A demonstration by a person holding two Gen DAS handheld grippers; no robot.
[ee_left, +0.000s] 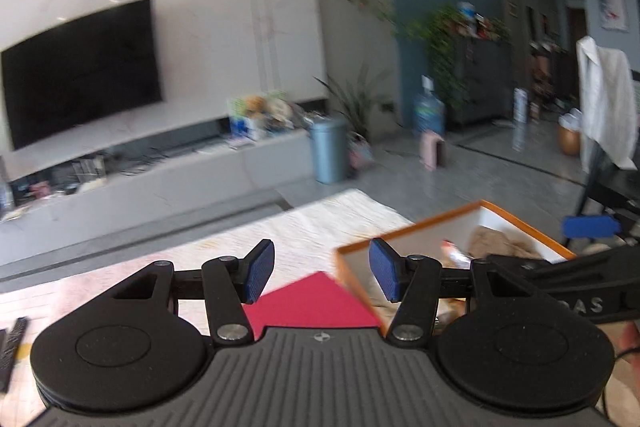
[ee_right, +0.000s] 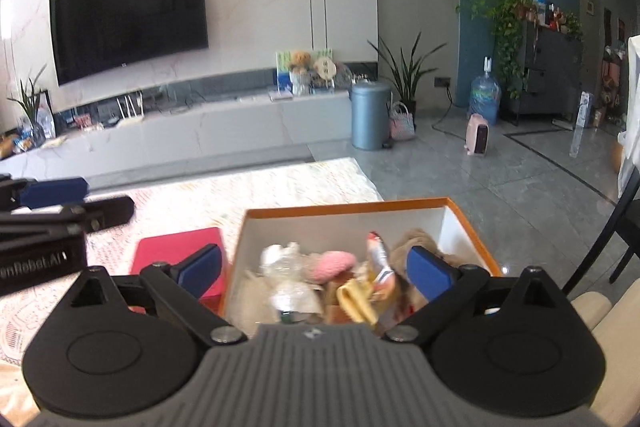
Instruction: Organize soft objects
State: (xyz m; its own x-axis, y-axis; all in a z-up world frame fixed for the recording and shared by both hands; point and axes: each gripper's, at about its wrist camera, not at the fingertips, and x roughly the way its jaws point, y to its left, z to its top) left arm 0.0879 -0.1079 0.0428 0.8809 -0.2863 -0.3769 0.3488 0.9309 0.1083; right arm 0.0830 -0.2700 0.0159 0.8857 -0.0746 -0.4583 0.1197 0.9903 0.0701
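Right wrist | right tongs [ee_right: 316, 269] agape above box [ee_right: 348, 206] | left tongs [ee_left: 322, 271] empty

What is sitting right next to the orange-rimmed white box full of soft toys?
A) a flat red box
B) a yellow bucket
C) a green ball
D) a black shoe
A: the right wrist view shows a flat red box lying on the pale patterned tablecloth, close beside the left wall of the orange-rimmed white box; no ball, bucket or shoe is there.
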